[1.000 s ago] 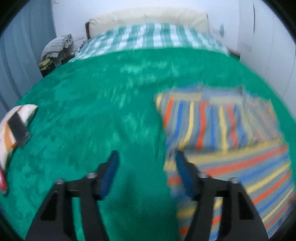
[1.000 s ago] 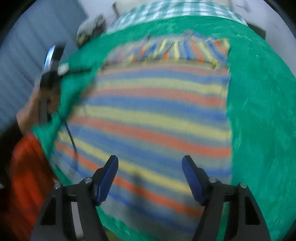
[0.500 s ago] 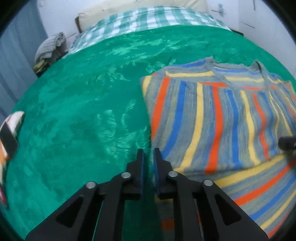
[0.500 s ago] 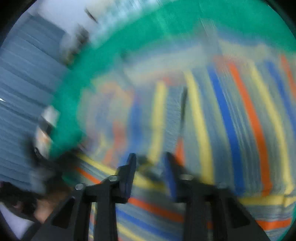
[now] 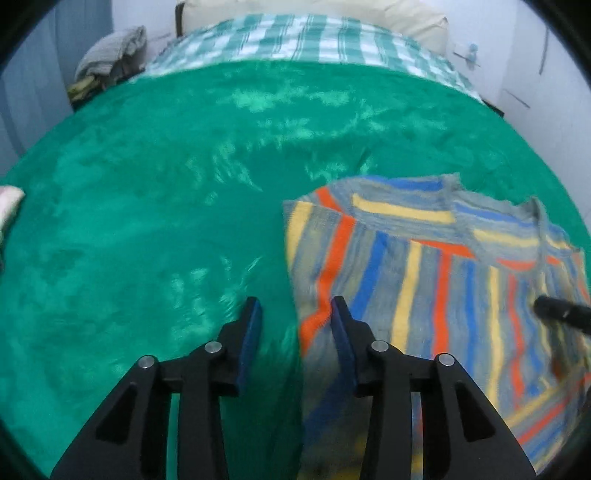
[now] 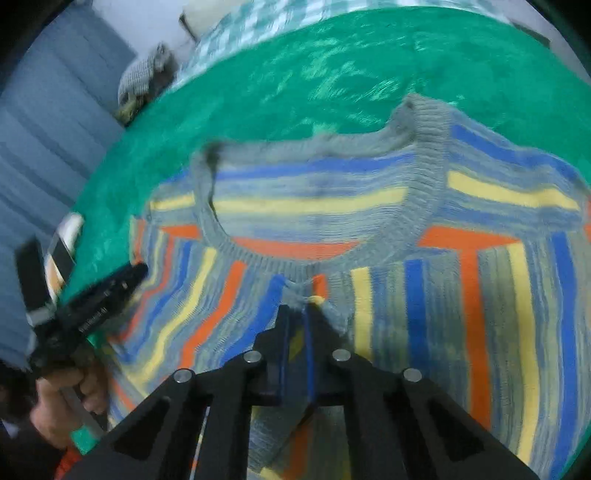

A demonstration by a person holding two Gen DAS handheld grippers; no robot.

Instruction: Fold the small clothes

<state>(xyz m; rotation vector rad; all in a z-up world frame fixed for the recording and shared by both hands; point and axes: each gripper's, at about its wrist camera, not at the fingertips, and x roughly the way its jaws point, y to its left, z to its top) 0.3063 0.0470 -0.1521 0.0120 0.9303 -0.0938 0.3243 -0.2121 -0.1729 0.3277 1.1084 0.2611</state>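
Note:
A knitted sweater point(image 5: 424, 266) with blue, yellow and orange stripes lies on the green blanket point(image 5: 166, 184), sleeves folded over its body. My left gripper point(image 5: 295, 302) hovers at the sweater's left edge. Its jaws are opening, with that edge just inside the right finger and no pad pressing on it. In the right wrist view my right gripper point(image 6: 298, 308) pinches a small tuck of the sweater point(image 6: 369, 206) just below the collar. Its jaws are almost together, easing apart slightly. One of its fingers point(image 5: 543, 304) shows at the right of the left wrist view.
A checked sheet point(image 5: 295, 37) and a pillow point(image 5: 332, 7) cover the bed's head. A heap of clothes point(image 5: 110, 51) sits at the far left corner. A white and orange item point(image 5: 9, 203) lies at the left edge. A person's hand point(image 6: 66, 391) grips the left tool.
The left jaws closed, then parted again at the sweater's left edge. The right gripper swept across the sweater to the collar and closed from wide open onto the fabric.

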